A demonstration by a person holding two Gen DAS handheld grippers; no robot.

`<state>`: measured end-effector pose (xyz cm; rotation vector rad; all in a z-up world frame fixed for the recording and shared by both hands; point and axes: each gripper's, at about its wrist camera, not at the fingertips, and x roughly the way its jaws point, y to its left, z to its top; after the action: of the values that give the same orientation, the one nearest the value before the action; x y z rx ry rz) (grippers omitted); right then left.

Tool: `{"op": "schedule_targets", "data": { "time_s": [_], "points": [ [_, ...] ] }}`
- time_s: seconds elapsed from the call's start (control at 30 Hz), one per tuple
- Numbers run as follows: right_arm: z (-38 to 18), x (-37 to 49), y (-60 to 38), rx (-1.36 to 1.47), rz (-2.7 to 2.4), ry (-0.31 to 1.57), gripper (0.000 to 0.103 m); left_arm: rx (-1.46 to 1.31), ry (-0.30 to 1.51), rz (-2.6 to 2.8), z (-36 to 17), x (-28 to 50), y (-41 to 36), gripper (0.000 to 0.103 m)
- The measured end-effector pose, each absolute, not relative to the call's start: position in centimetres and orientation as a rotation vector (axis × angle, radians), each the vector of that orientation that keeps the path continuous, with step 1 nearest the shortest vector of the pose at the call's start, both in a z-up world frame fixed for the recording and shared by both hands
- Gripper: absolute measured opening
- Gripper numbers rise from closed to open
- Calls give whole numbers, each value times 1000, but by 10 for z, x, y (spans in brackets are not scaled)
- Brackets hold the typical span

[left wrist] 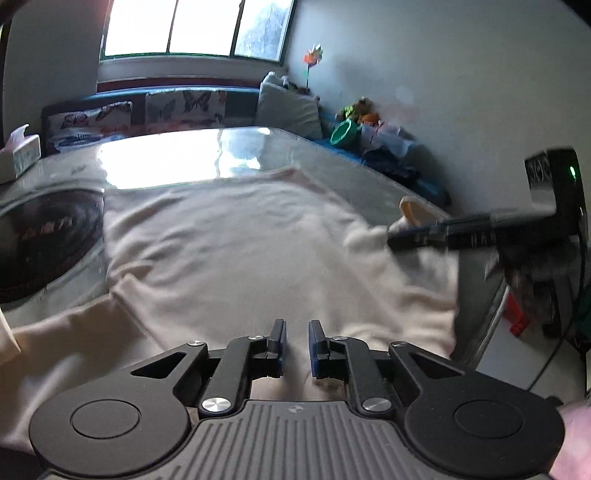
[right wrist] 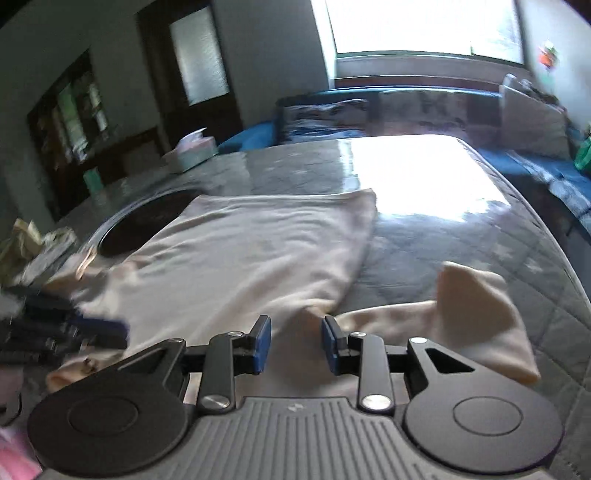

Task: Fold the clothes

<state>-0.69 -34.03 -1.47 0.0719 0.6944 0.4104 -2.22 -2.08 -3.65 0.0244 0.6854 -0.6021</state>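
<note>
- Looking down along my left gripper [left wrist: 296, 345], I see its blue pads [left wrist: 282, 345] standing a little apart, nothing pinched between them; only the pale cloth lies beneath the gap.
- My right gripper [right wrist: 296, 345] has its jaws spread wider, and nothing is caught between them either; the cloth passes under the gap.
- I see the cream garment [left wrist: 240, 236] spread flat across the quilted grey table cover [right wrist: 424, 236], its body running away from me toward the window [left wrist: 195, 26].
- One sleeve [right wrist: 476, 314] trails off to the right of my right gripper, its end folded over and lying on the cover.
- From the left wrist view my right gripper [left wrist: 424, 230] shows as a dark blurred bar at the garment's right edge, just by that sleeve.
- From the right wrist view my left gripper [right wrist: 99, 328] is a blurred dark shape at the garment's left edge.
- A dark round inset [left wrist: 44, 240] in the table lies partly under the garment's left side.
- A tissue box [right wrist: 194, 151] stands at the far left corner, well apart from the cloth.
- Cushions [left wrist: 184, 107] line a bench beyond the table.
</note>
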Motion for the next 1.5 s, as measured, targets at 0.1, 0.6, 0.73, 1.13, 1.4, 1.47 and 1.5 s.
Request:
{"op": "schedule_targets", "data": {
  "time_s": [0.1,0.6,0.73,1.13,1.4,1.47,1.5],
  "points": [
    [-21,4,-365,97,316,699,33,17,679,-602,-37,-25,-18,16],
    [-22,15,-414,-59,68,667,35,-16,677,-595,-40,-27,-16,20],
    [-20,9,-417,-243,-97,618,45,-21,676,-604,-40,-27,-17,27],
    [4,-22,-446,-150,-277,514,61,19,667,-619,-38,-32,-26,42],
    [-15,-27,-411,-206,-6,585,74,26,670,-618,-38,-32,-28,44],
    [-25,-20,-402,-243,-6,597,74,31,671,-618,-37,-32,-29,44],
    [-28,-18,-402,-249,-14,600,74,32,672,-618,-37,-32,-29,44]
  ]
}}
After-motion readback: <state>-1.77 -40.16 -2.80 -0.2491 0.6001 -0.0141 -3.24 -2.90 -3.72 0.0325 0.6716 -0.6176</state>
